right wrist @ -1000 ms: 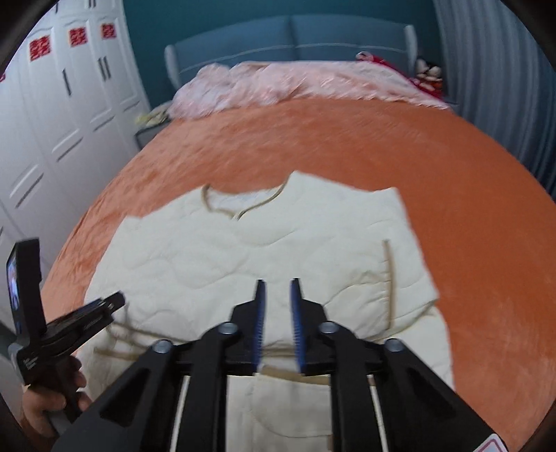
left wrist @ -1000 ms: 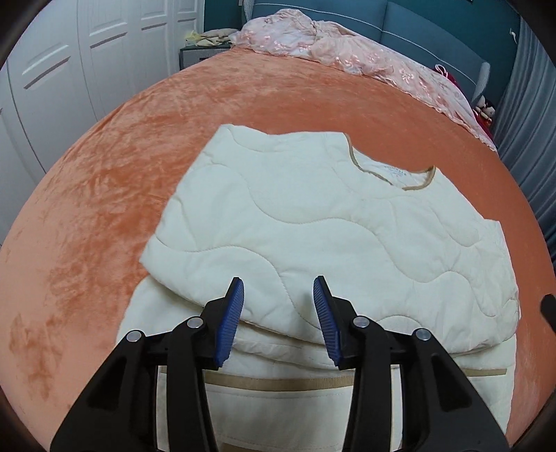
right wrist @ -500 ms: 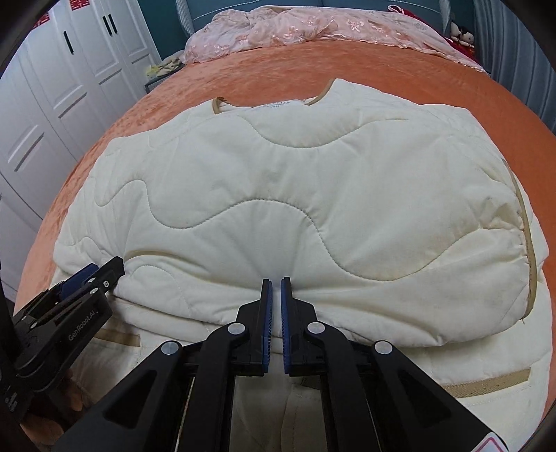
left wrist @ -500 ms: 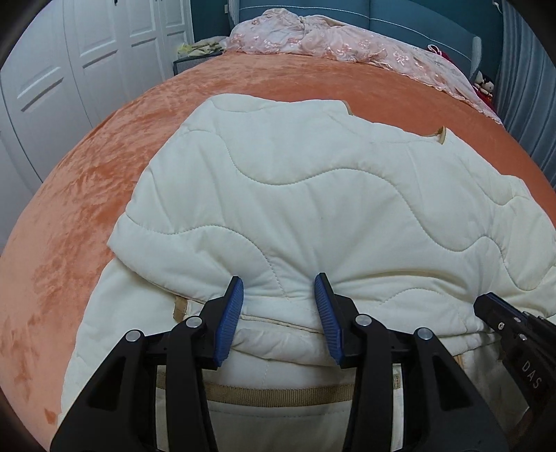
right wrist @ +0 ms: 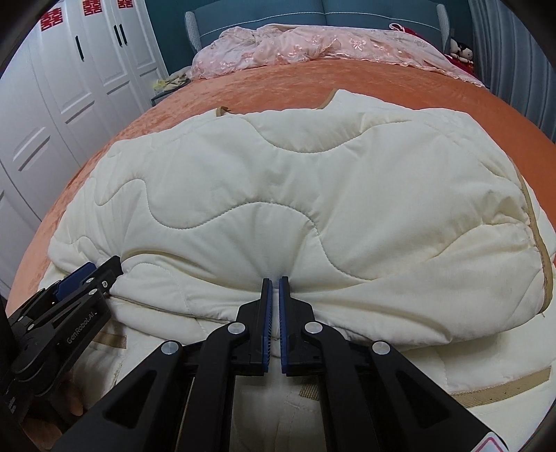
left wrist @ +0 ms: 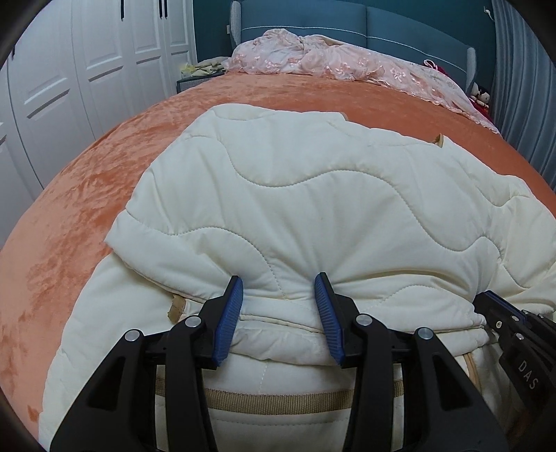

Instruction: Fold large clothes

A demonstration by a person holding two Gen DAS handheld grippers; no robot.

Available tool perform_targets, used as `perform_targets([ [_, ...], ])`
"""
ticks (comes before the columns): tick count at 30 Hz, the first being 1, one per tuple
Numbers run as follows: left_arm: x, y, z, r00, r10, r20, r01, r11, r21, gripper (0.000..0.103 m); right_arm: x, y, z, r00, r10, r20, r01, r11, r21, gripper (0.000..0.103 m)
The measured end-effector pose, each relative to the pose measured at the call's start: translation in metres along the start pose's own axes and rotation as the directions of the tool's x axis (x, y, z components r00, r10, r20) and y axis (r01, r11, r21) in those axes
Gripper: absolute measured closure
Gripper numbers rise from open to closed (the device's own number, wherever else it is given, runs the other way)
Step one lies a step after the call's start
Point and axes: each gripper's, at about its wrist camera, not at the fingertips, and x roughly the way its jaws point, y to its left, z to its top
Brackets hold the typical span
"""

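Observation:
A cream quilted jacket with tan trim lies folded on the orange bedspread; it also fills the right wrist view. My left gripper is open, its blue pads straddling the near folded edge, with fabric bulging between them. My right gripper has its pads nearly together and pinches the near folded edge, which puckers around them. The right gripper shows at the right edge of the left wrist view; the left gripper shows at the lower left of the right wrist view.
A pink lace bedcover is bunched at the blue headboard. White wardrobe doors stand on the left, a small nightstand beside the bed, grey curtains on the right.
Both grippers have come down and forward onto the near folded edge of the jacket. The right gripper's pads have closed onto the fabric; the left has stayed open.

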Motion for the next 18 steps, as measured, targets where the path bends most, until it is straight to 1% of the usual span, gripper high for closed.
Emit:
perform_targets([
  [6,0.001,-0.003,-0.003,1.0,0.017,0.01,-0.017,1.0,0.012,0.062,0.002,-0.002,-0.001,1.0,0.002,0.014,-0.002,1.0,0.004,0.103],
  [9,0.001,-0.003,-0.002,1.0,0.014,0.008,-0.014,1.0,0.011,0.062,0.0,-0.002,-0.001,1.0,0.01,0.015,-0.01,1.0,0.01,0.103],
  [12,-0.001,-0.001,0.001,1.0,0.002,-0.003,-0.002,1.0,0.002,0.061,-0.002,-0.008,0.003,0.999,0.046,0.005,-0.046,0.998,0.04,0.103],
  [15,-0.01,0.006,0.011,0.999,-0.037,-0.036,0.037,0.999,-0.02,0.06,-0.013,-0.017,0.012,0.995,0.095,-0.016,-0.093,0.992,0.089,0.103],
  [16,-0.015,0.01,0.016,0.998,-0.05,-0.046,0.049,0.999,-0.022,0.06,-0.019,-0.021,0.015,0.995,0.099,-0.02,-0.097,0.99,0.103,0.098],
  [17,-0.021,0.013,0.022,0.997,-0.059,-0.049,0.058,0.998,-0.023,0.058,-0.026,-0.023,0.018,0.996,0.086,-0.015,-0.084,0.99,0.112,0.096],
  [18,-0.027,0.017,0.028,0.997,-0.06,-0.042,0.058,0.998,-0.027,0.052,-0.034,-0.026,0.021,0.998,0.059,-0.006,-0.058,0.992,0.115,0.091],
])
